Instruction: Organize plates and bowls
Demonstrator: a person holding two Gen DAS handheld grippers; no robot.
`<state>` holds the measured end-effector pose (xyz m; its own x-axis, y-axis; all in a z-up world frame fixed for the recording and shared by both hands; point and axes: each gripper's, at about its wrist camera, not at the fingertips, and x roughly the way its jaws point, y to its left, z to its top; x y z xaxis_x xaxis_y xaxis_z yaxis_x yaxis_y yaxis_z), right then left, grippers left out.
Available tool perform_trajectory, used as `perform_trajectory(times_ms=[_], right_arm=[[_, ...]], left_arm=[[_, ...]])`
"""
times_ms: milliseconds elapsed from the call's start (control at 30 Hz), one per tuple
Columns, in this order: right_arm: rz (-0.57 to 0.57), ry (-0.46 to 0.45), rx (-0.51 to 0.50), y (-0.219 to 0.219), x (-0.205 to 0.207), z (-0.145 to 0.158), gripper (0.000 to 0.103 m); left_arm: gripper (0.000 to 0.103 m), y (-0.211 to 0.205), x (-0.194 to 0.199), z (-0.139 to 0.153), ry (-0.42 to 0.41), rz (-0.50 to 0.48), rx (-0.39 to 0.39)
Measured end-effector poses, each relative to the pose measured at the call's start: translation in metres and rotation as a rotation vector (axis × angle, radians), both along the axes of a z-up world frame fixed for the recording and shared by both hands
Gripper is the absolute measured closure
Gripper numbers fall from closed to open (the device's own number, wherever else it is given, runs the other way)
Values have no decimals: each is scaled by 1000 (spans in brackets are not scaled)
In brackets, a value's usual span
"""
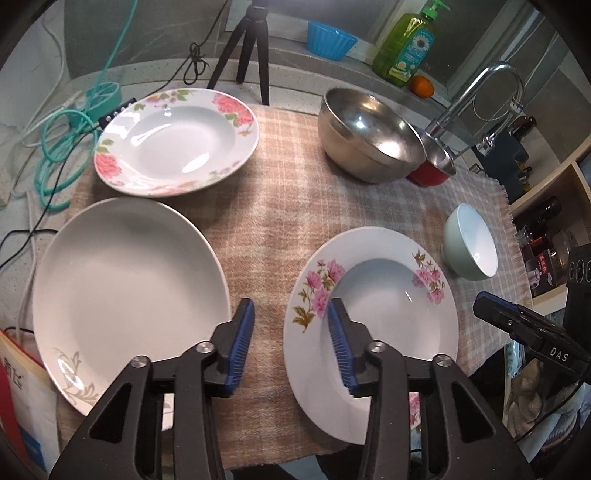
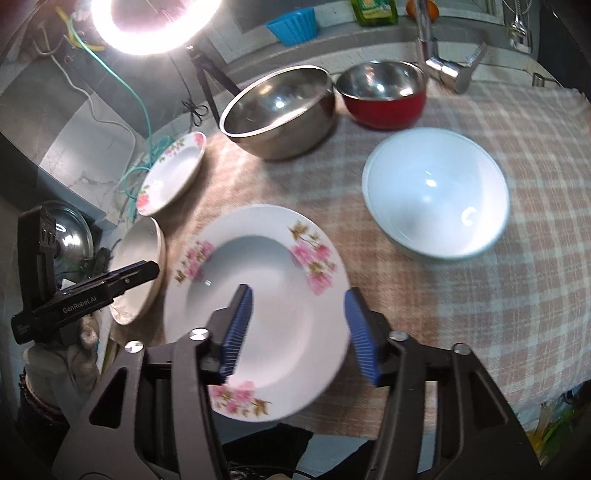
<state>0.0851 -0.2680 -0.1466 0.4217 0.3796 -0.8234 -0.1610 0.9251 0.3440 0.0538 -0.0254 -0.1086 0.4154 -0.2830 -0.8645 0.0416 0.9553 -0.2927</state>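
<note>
On the checked cloth lie a plain white plate [image 1: 125,291] at near left, a rose-rimmed plate [image 1: 177,140] behind it, and a pink-flower plate [image 1: 388,317] at near right. A pale green bowl [image 1: 471,247], a steel bowl [image 1: 369,136] and a red bowl [image 1: 432,171] stand further right. My left gripper [image 1: 291,343] is open and empty above the cloth between the white plate and the flower plate. My right gripper [image 2: 299,328] is open above the flower plate [image 2: 258,302], one finger over the well and one past its right rim. The pale bowl [image 2: 436,192] is beyond it.
A tripod [image 1: 251,48], teal cables [image 1: 62,140], a blue tub [image 1: 330,38], a green soap bottle [image 1: 404,44] and a tap [image 1: 476,92] line the back. A ring light [image 2: 151,22] glares at upper left. The cloth's front edge [image 1: 258,446] overhangs the counter.
</note>
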Motion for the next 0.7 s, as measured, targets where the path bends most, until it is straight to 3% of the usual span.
perform_trajectory(times_ms=[33, 100, 200, 267, 700], right_arm=[[2, -7, 6, 3, 1, 2, 37], [1, -20, 16, 11, 4, 7, 27], [4, -36, 40, 22, 9, 14, 22], [6, -36, 46, 32, 14, 17, 10], [33, -68, 92, 98, 55, 37, 9]], left_arm=[[52, 4, 1, 2, -8, 3, -7], [28, 11, 3, 5, -12, 12, -17], [28, 26, 6, 10, -32, 24, -21], [28, 38, 10, 14, -44, 37, -21], [28, 129, 48, 20, -73, 132, -39]])
